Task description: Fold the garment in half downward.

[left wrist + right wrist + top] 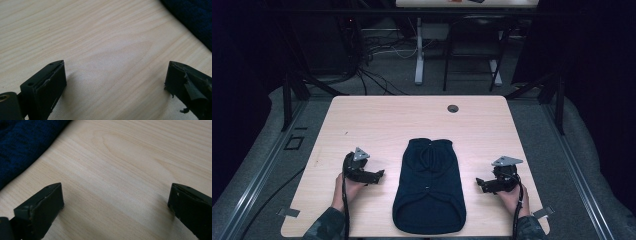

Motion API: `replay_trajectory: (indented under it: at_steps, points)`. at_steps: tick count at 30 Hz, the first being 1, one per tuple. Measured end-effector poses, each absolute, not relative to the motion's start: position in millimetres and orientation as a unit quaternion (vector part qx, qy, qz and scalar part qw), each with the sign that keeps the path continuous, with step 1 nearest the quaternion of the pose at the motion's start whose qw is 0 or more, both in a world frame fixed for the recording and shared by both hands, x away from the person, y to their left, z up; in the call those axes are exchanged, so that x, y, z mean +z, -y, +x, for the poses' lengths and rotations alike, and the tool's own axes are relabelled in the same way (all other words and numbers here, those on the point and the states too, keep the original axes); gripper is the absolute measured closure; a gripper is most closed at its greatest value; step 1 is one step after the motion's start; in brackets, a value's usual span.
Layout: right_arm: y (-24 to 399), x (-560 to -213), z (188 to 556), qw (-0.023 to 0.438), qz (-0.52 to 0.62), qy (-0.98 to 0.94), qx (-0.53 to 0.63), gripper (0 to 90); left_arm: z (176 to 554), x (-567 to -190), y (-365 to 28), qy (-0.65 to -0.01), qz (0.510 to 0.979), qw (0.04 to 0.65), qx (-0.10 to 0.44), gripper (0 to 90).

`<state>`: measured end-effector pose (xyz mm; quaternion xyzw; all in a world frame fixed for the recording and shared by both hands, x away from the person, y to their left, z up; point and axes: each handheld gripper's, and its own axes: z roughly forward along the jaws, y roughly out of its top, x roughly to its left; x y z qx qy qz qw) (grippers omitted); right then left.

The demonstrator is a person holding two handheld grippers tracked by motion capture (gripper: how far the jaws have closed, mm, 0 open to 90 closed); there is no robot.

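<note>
Dark navy knitted garment [429, 186] lies flat on the pale wooden surface [362, 120], between the left hand-held gripper [379, 174] and right hand-held gripper [479, 182], both wide, empty.

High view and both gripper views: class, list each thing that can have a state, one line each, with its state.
Dark blue knitted garment: lying flat, apart from both grippers.
Left hand-held gripper: open, holding nothing, over bare wood.
Right hand-held gripper: open, holding nothing, over bare wood.
Table: its round hole uncovered.
</note>
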<state>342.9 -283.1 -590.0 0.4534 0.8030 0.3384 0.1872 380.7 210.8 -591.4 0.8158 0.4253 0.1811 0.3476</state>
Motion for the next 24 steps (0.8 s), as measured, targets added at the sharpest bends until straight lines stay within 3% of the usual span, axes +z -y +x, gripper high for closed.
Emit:
replay_trajectory:
  at_steps: [24]
  points:
    - [282.9,-586.9,344.6,0.176,0.452,-0.812,0.325,0.0,381.3,-588.7,-205.4,-0.427,0.816,0.342,0.185,5.3]
